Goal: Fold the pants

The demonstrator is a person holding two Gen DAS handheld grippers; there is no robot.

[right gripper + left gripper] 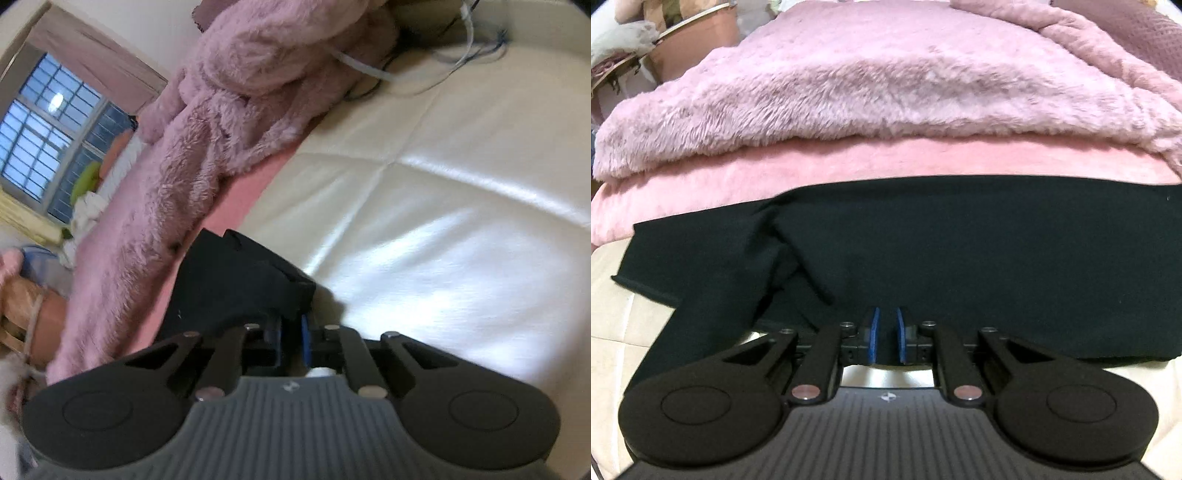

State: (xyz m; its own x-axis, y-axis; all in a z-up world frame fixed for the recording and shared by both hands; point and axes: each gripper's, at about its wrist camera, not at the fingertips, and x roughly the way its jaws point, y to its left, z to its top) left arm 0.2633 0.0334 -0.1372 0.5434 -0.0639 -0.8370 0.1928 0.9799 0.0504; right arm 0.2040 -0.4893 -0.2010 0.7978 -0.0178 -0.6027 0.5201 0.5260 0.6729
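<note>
1. Your left gripper (887, 334) pinches the near edge of the black pants (960, 266) lying on the bed (639, 325); a thin bite may slip.
2. Your right gripper (291, 338) clamps a bunched corner; uneven lifting skews the fold.

Fluffy pink blanket (871, 92) lying heaped across the bed, overlapping a smoother pink cover (812, 162). Cream quilted mattress (461, 192) showing bare beside them. White cables (443, 70) trailing over its far corner. Barred window (44, 136) glowing blue; lime-green object (85, 181) sitting below it.
</note>
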